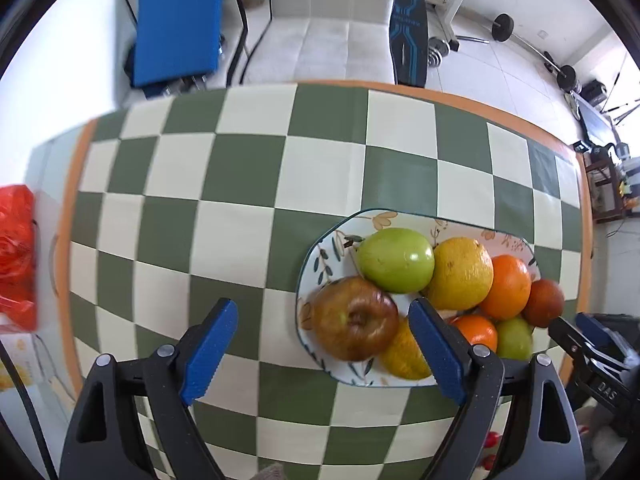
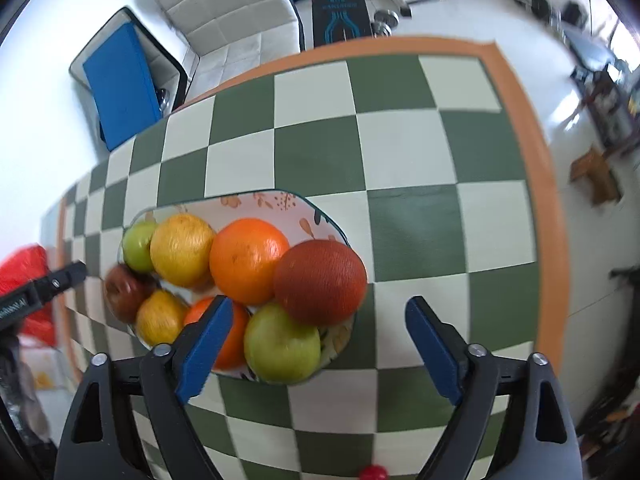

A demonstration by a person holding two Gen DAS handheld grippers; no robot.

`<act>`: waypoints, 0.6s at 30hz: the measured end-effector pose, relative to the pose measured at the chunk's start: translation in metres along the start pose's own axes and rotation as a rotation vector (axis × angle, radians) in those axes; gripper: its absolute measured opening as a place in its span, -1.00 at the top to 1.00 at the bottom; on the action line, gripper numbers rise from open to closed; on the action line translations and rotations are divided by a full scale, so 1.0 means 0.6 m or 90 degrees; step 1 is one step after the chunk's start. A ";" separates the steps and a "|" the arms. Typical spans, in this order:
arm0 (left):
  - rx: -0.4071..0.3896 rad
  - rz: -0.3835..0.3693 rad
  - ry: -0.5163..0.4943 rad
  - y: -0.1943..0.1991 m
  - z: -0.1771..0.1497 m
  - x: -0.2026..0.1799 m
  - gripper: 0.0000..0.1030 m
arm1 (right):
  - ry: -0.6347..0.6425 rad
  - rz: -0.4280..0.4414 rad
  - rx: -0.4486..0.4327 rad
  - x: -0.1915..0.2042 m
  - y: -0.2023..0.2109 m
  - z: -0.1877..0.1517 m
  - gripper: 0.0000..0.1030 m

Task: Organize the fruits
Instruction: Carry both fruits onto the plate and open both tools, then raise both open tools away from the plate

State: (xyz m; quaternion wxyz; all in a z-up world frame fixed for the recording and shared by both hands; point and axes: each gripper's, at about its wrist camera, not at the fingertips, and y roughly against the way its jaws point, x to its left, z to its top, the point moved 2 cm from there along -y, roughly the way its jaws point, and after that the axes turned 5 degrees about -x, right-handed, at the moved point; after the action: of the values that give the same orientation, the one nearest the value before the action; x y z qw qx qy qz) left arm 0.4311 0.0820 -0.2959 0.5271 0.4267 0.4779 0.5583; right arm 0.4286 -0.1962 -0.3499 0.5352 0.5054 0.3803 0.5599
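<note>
Left hand-held gripper [image 1: 323,330] had its jaws wide apart, empty, above the near left edge of the plate [image 1: 320,258]; its right finger [image 1: 436,354] covered part of the yellow fruit [image 1: 404,354] and the near orange [image 1: 478,330]. Right hand-held gripper [image 2: 319,330] was also spread apart, empty, over the plate's near right side, with its left finger [image 2: 204,350] cutting off that same orange. All fruit sat piled on the plate on the checkered desk [image 1: 240,208]: brownish apple [image 1: 354,318] nearest the left gripper, small green apple [image 1: 514,338] beside the near orange, then big green apple [image 1: 396,260], yellow citrus [image 1: 460,272], orange [image 1: 510,286] and dark red fruit [image 1: 543,302] in a touching row. The dark red one was hard to identify. The near fruit was motion-blurred. A red bag [image 1: 16,256] off the desk's left edge was cropped and blurred. Beyond the desk were a white sofa [image 1: 328,36] and a blue panel [image 1: 178,20]; the weights [image 1: 502,26] farther back were partly cut off.
</note>
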 end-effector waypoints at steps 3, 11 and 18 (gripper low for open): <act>-0.016 0.011 -0.015 0.009 -0.027 -0.010 -0.70 | 0.020 -0.013 -0.020 0.016 0.027 -0.021 -0.84; -0.065 0.025 -0.039 0.054 -0.105 -0.035 -0.70 | 0.041 -0.042 -0.068 0.042 0.088 -0.087 -0.84; -0.116 0.012 -0.034 0.112 -0.148 -0.042 -0.70 | 0.043 -0.052 -0.107 0.046 0.141 -0.125 -0.84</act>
State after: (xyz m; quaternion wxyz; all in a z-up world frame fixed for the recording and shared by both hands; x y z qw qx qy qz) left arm 0.3342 0.0502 -0.2450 0.5708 0.3965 0.4068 0.5929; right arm 0.3398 -0.1719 -0.2790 0.5852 0.4235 0.3701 0.5842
